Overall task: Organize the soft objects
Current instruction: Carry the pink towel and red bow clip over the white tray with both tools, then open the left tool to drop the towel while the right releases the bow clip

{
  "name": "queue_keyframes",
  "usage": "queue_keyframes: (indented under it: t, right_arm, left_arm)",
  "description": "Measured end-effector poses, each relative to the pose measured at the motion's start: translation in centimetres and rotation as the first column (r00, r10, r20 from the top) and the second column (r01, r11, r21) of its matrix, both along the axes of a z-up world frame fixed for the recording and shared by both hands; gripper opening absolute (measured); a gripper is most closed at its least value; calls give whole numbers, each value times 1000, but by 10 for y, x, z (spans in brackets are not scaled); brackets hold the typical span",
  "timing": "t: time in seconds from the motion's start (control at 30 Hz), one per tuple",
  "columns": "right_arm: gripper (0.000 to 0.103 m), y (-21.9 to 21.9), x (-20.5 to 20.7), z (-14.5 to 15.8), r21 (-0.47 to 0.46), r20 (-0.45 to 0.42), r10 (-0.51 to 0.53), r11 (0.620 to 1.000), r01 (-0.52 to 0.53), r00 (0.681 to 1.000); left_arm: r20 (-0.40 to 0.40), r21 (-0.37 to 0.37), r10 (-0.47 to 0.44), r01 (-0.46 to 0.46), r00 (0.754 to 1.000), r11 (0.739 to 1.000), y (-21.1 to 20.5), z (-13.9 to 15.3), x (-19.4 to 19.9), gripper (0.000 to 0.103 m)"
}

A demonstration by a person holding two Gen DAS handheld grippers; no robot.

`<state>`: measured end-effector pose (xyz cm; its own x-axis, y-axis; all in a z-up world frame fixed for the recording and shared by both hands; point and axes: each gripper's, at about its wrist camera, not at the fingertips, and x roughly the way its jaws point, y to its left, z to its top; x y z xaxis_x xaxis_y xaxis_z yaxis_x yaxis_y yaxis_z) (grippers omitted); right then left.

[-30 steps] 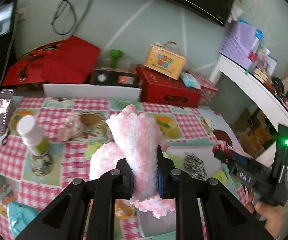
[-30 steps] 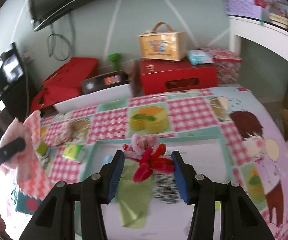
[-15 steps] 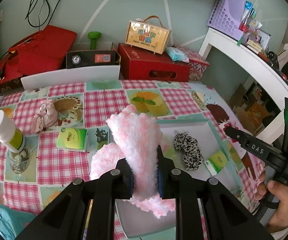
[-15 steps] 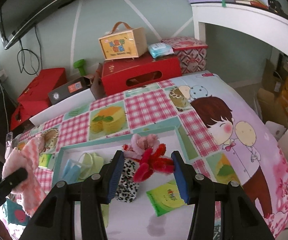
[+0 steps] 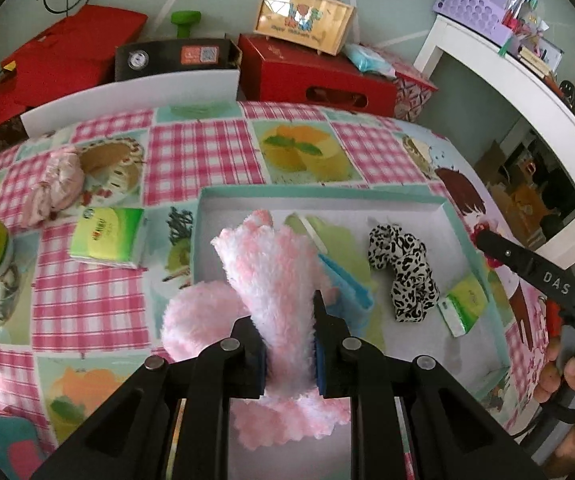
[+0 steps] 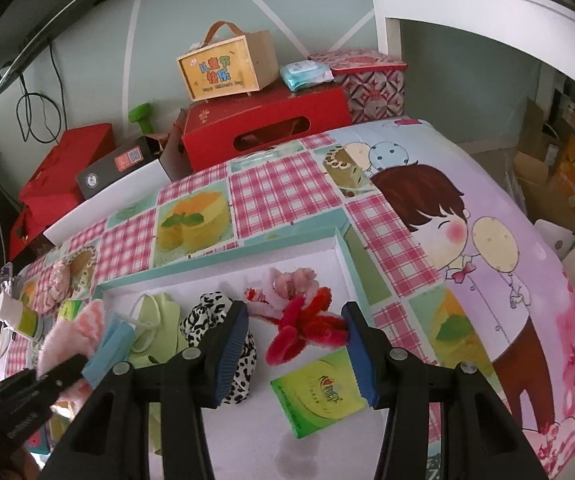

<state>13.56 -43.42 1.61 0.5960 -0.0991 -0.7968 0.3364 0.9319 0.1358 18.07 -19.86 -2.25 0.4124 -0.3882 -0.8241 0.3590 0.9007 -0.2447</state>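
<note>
Left side first. On the checked tablecloth (image 5: 191, 160), outside the tray, lie a pink scrunchie (image 5: 57, 188) and a green tissue packet (image 5: 107, 237); both are untouched.

My left gripper (image 5: 287, 334) is clamped on the fluffy pink-and-white cloth (image 5: 271, 276), jaws nearly together with the pile squeezed between the pads. Compared with a second ago, the view has dropped and tilted: the white tray (image 5: 323, 199) with the teal rim, then only partly in sight, now fills the middle, and the cloth hangs over its near-left corner. Judgement: carry nearly done, release is next.

Inside the tray, left to right: green and blue face masks (image 6: 143, 320), a leopard scrunchie (image 5: 403, 268), a second green packet (image 5: 463, 304).

My right gripper (image 6: 295, 332) holds a red fuzzy bundle with pink flower trim (image 6: 307, 320); jaws about half apart, the piece spanning them and touching the right pad. It has also come lower over the tray than a second ago, above its right part.

Both soft items look ready to be set down; the pink scrunchie remains.
</note>
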Motion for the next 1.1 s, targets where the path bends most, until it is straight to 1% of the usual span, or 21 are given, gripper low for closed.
queue_keyframes:
  t: [0.13, 0.37, 0.5, 0.6, 0.63, 0.67, 0.7, 0.73, 0.77, 0.87, 0.9, 1.0, 1.03, 1.1]
  right_arm:
    - [51, 0, 2, -4, 4, -8, 7, 1000, -7, 1000]
    - [52, 0, 5, -10, 1, -27, 11, 1000, -11, 1000]
    - [52, 1, 7, -12, -3, -36, 12, 1000, -12, 999]
    - [52, 3, 9, -14, -10, -45, 16, 1000, -16, 999]
    - [52, 4, 9, -15, -12, -48, 18, 1000, -18, 999]
    - [52, 4, 10, -16, -14, -51, 19, 1000, -20, 999]
    - [52, 5, 10, -16, -15, -55, 20, 1000, -21, 998]
    - [52, 5, 11, -17, -18, -60, 20, 1000, -21, 998]
    - [53, 6, 11, -18, -22, -65, 20, 1000, -21, 998]
    - [58, 8, 13, -19, -39, -82, 20, 999, -23, 996]
    - [61, 9, 13, -19, -46, -86, 22, 999, -26, 996]
    - [63, 12, 14, -19, -59, -93, 27, 998, -33, 995]
    - [66, 13, 14, -19, -66, -98, 28, 997, -35, 995]
    - [67, 14, 15, -19, -77, -107, 29, 996, -38, 994]
  left_arm:
    - [-18, 11, -20, 21, 1000, 1000, -12, -8, 0, 18]
    - [-11, 31, -56, 57, 998, 998, -31, -17, 1, 18]
    - [-5, 37, -59, 59, 998, 998, -33, -19, 1, 18]
    - [-16, 32, -51, 51, 999, 998, -32, -19, 2, 19]
    - [-18, 34, -50, 50, 999, 998, -32, -18, 2, 21]
    - [-21, 39, -51, 52, 998, 998, -32, -17, 2, 27]
    - [-24, 44, -53, 54, 998, 998, -31, -16, 2, 30]
    - [-27, 48, -52, 53, 998, 997, -32, -16, 1, 37]
    - [-30, 54, -51, 53, 998, 997, -31, -15, 1, 41]
    - [-37, 64, -50, 52, 998, 997, -30, -12, -1, 43]
    - [-38, 65, -50, 52, 998, 997, -30, -10, -2, 44]
    - [-31, 62, -44, 46, 999, 997, -27, -4, -4, 51]
    - [-29, 60, -43, 45, 999, 997, -27, -2, -5, 54]
    - [-25, 59, -41, 43, 999, 997, -25, 2, -5, 55]
